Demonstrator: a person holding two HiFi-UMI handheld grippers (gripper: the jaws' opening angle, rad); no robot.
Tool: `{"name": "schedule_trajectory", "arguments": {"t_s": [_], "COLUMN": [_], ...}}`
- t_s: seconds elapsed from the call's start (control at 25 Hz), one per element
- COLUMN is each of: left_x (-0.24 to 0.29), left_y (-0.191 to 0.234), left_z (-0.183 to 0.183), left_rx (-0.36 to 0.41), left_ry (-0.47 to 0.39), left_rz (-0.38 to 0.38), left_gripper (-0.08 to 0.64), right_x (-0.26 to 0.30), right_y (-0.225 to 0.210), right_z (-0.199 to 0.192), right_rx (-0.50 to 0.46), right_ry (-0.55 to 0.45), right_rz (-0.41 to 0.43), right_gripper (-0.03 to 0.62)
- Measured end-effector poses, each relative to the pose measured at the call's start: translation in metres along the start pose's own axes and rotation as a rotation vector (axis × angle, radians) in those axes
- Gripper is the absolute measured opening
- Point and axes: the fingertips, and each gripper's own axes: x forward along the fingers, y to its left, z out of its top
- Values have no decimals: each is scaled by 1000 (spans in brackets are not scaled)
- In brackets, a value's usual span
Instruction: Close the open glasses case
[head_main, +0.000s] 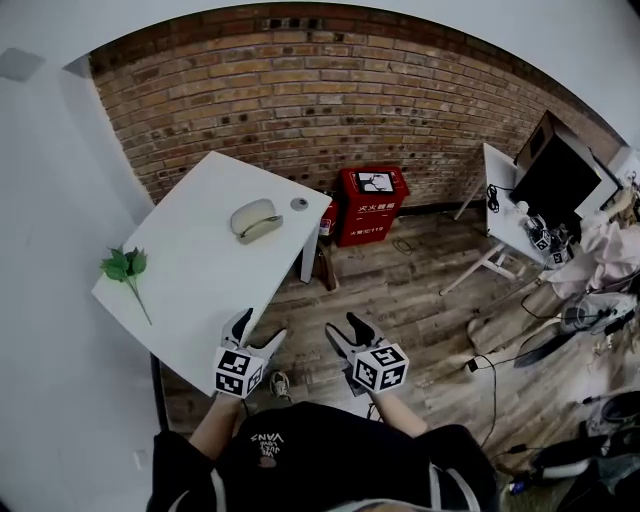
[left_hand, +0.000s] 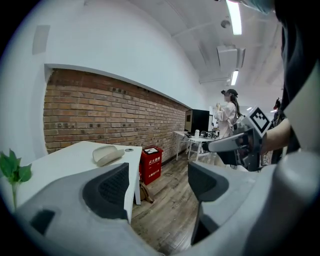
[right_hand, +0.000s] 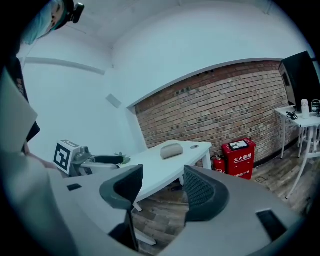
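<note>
The beige glasses case (head_main: 256, 219) lies near the far end of the white table (head_main: 190, 290), its lid slightly ajar with a dark gap along the front. It also shows in the left gripper view (left_hand: 106, 154) and the right gripper view (right_hand: 171, 150), far beyond both sets of jaws. My left gripper (head_main: 258, 328) hovers open at the table's near corner, nothing between its pads (left_hand: 107, 190). My right gripper (head_main: 346, 330) is open and empty over the wooden floor just right of the table; its pads (right_hand: 202, 192) stand apart.
A green leafy sprig (head_main: 126, 268) lies at the table's left edge, and a small round disc (head_main: 299, 204) sits beside the case. A red fire-extinguisher box (head_main: 372, 203) stands against the brick wall. A white desk (head_main: 500, 200) with a monitor is at the right; a person (left_hand: 229, 112) stands there.
</note>
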Motion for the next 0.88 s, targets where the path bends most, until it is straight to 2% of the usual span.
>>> {"name": "schedule_trajectory", "arguments": {"t_s": [0.4,0.68,0.88], "left_x": [28,31,39], "left_y": [95,141,158], "left_z": [11,7,5], "left_rx": [-14,-55,-88], "left_ry": [13,14,12], "left_rz": [-24,-13,-4], "left_gripper": [371,393,399], "right_x": [103,149,175], "right_y": [-1,3,-1], "right_z": [35,42,44], "right_rx": [21,37,34], "right_ry": [-1,14,43], "right_rz": [-14,-22,-3], "right_gripper": [250,252,253]}}
